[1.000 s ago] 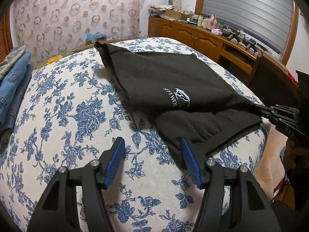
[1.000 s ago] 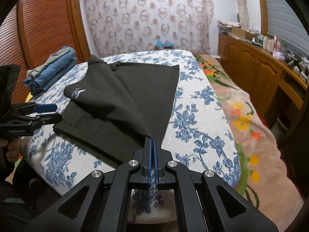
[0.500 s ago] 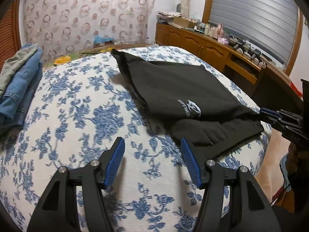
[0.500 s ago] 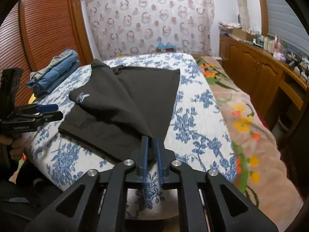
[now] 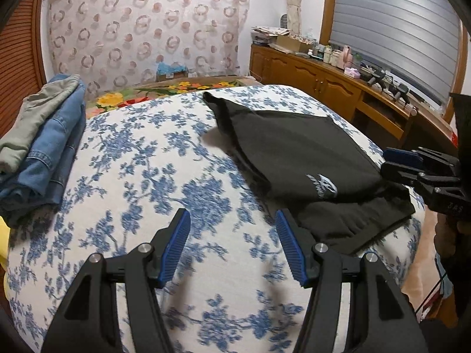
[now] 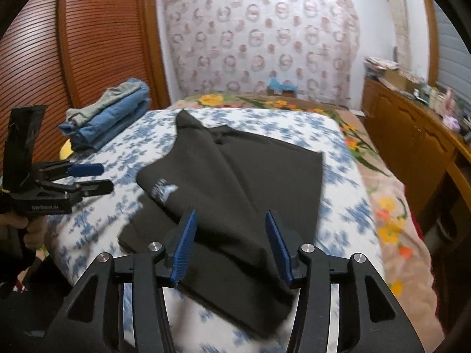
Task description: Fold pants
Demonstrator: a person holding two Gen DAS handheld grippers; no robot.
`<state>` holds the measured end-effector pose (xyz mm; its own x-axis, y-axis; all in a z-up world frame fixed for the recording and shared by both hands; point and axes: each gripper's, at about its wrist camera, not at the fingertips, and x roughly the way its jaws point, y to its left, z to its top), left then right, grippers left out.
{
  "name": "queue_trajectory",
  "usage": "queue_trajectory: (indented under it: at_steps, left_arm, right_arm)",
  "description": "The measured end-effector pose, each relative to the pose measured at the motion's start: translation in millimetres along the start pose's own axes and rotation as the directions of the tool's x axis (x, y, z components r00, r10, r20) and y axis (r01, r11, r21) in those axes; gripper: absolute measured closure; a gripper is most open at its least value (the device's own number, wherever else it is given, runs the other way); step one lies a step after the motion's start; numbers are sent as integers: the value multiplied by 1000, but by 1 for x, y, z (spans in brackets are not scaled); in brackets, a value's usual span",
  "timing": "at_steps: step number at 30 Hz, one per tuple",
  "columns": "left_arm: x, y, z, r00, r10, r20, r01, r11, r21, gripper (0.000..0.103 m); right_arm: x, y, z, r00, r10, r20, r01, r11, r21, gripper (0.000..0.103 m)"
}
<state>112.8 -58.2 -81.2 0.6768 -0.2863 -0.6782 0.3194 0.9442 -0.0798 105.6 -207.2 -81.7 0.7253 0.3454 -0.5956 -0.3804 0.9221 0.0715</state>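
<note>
Right wrist view: my right gripper (image 6: pixel 231 247), fingers just spreading with black pants (image 6: pixel 235 182) beneath but unpinched, has let the fold settle on the bed (image 5: pixel 141 176); my left gripper (image 5: pixel 232 247) hangs spread and empty, ready to reposition.

The left tool (image 5: pixel 232 245) points downward with its blue pads spread and nothing between them. The right tool (image 6: pixel 231 242) has just been opening, its pads apart and clear of contact. A hand (image 6: pixel 22 229) at 9 o'clock grips the left tool's handle.
</note>
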Motion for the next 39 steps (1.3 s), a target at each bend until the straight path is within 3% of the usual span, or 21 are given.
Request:
queue_trajectory:
  at_steps: [7,18,26,28,30,33,39]
  left_arm:
    - [2,19,5,1000,9,3,-9,1000,-12,43]
    - [7,40,13,1000,10,-4,-10,1000,-29,43]
    - [16,46,14,1000,13,-27,-14,1000,-24,43]
    - [18,44,16,999,11,-33,-11,1000,-16,43]
    - [21,42,17,999,9,-37,-10,1000,-10,43]
    - [24,39,20,999,7,-43,-7,1000,3,43]
    - [29,24,34,999,-5,-49,7,999,43,43]
  right_arm:
    - [44,28,27,993,96,-71,-100,993,-64,54]
    - [94,66,45,963,183,-197,-216,963,-161,54]
    - [114,76,42,953,145,-268,-209,951,-228,54]
    - [116,76,40,951,136,-278,-208,946,-248,65]
    - [117,73,41,949,137,-285,-212,945,-251,88]
    - [111,59,50,944,196,-265,-250,950,-189,96]
    - [93,21,77,951,248,-183,-266,960,-85,96]
